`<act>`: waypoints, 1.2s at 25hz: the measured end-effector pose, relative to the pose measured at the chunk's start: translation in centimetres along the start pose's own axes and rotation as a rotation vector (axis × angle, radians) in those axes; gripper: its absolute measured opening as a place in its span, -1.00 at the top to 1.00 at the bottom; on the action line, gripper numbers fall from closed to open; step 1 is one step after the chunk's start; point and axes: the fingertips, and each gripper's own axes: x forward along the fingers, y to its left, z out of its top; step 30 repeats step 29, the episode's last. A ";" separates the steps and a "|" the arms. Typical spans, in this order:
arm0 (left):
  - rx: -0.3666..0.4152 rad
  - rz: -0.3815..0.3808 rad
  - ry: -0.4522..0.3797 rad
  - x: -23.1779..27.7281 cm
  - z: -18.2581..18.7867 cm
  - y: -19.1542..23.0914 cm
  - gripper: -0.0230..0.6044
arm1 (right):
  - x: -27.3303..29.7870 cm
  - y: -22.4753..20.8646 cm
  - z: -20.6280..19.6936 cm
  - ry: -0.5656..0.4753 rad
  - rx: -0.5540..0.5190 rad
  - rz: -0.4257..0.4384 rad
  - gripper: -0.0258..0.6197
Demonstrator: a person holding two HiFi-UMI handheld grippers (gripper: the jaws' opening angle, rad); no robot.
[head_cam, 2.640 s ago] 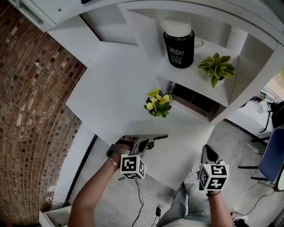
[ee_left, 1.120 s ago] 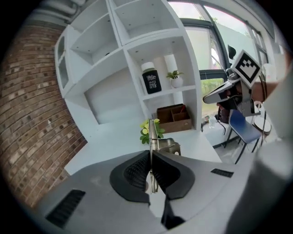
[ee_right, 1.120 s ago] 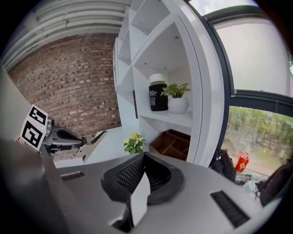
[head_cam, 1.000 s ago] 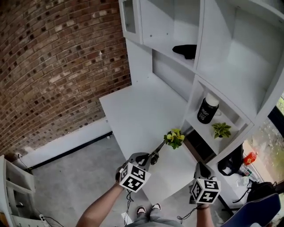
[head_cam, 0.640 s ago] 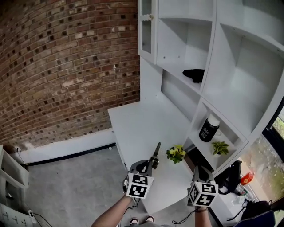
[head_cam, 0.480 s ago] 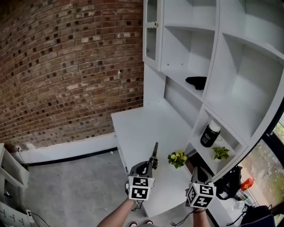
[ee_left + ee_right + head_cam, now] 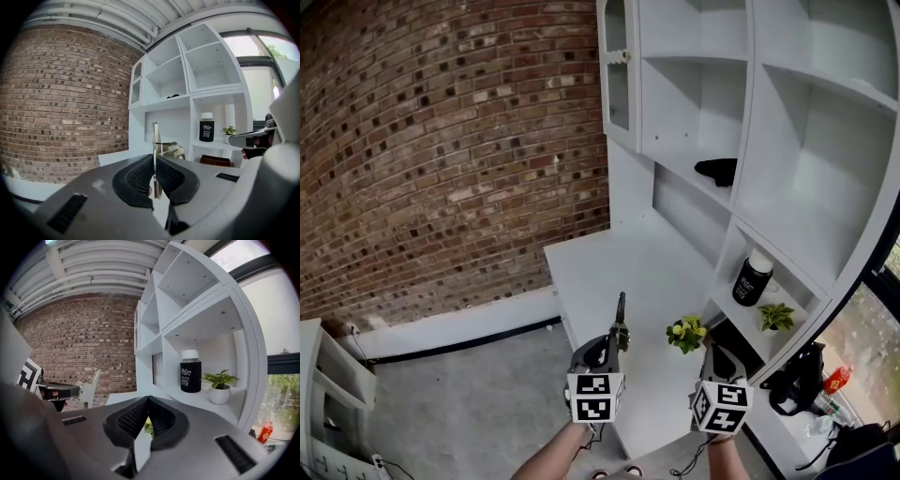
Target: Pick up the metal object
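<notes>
The metal object (image 7: 620,323) is a thin flat strip with a small bracket at its base. It stands out from my left gripper (image 7: 616,349), above the near edge of the white desk (image 7: 609,267). In the left gripper view the strip (image 7: 154,140) is pinched edge-on between the black pads, so the left gripper (image 7: 153,158) is shut on it. My right gripper (image 7: 719,361) hangs to the right, near the small yellow-flowered plant (image 7: 686,333). In its own view the right gripper (image 7: 148,400) is shut, with nothing between its pads.
White shelving rises at the right, holding a black jar (image 7: 752,277), a potted green plant (image 7: 776,317) and a dark item (image 7: 717,171) higher up. A brick wall (image 7: 441,159) stands at the left, with grey floor (image 7: 469,403) below it.
The held metal strip has swung from pointing right to pointing away from me. The head view has lifted, so more of the wall and shelves shows. Both grippers stay shut.
</notes>
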 end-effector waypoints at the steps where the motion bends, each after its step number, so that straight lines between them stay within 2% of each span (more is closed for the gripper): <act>1: -0.001 0.001 0.003 -0.1 -0.2 0.2 0.88 | 0.0 0.1 -0.1 0.003 0.001 0.001 0.92; 7: -0.028 0.007 0.016 -0.2 -0.9 1.1 0.88 | -0.2 0.8 -0.5 0.013 -0.100 -0.014 0.92; 30: -0.016 -0.010 0.017 -0.6 -1.2 0.9 0.88 | -0.3 0.9 -0.9 0.018 -0.063 -0.010 0.92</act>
